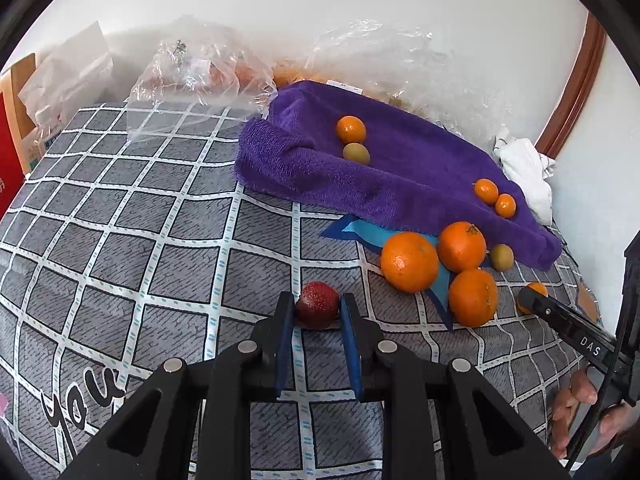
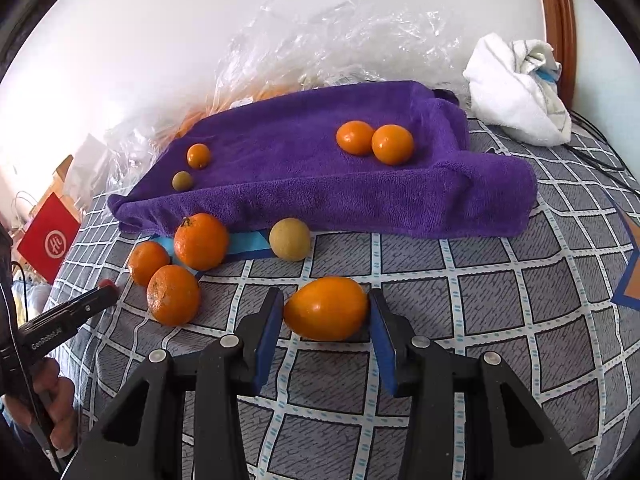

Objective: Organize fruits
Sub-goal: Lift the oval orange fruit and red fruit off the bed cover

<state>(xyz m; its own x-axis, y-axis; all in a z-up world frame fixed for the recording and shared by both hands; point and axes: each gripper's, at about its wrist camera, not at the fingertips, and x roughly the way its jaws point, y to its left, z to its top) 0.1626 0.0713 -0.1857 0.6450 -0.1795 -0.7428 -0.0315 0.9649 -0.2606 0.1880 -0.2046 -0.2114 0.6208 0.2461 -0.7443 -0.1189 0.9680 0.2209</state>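
Observation:
My left gripper [image 1: 318, 304] is shut on a red strawberry [image 1: 317, 305] that rests on the checked grey cloth. My right gripper [image 2: 326, 306] is shut on an oval orange kumquat [image 2: 326, 308], also low on the cloth. Three tangerines [image 1: 410, 257] [image 2: 201, 241] and a tan longan [image 2: 289, 239] lie beside a purple towel [image 1: 400, 168] [image 2: 304, 176]. On the towel sit small orange fruits [image 2: 375, 142] [image 1: 351, 129] and a greenish one [image 1: 356, 153].
Crumpled clear plastic bags [image 1: 192, 76] with more fruit lie behind the towel against the white wall. A white cloth bundle [image 2: 520, 88] sits at the far right. A red box [image 2: 48, 240] and cartons stand at the left edge.

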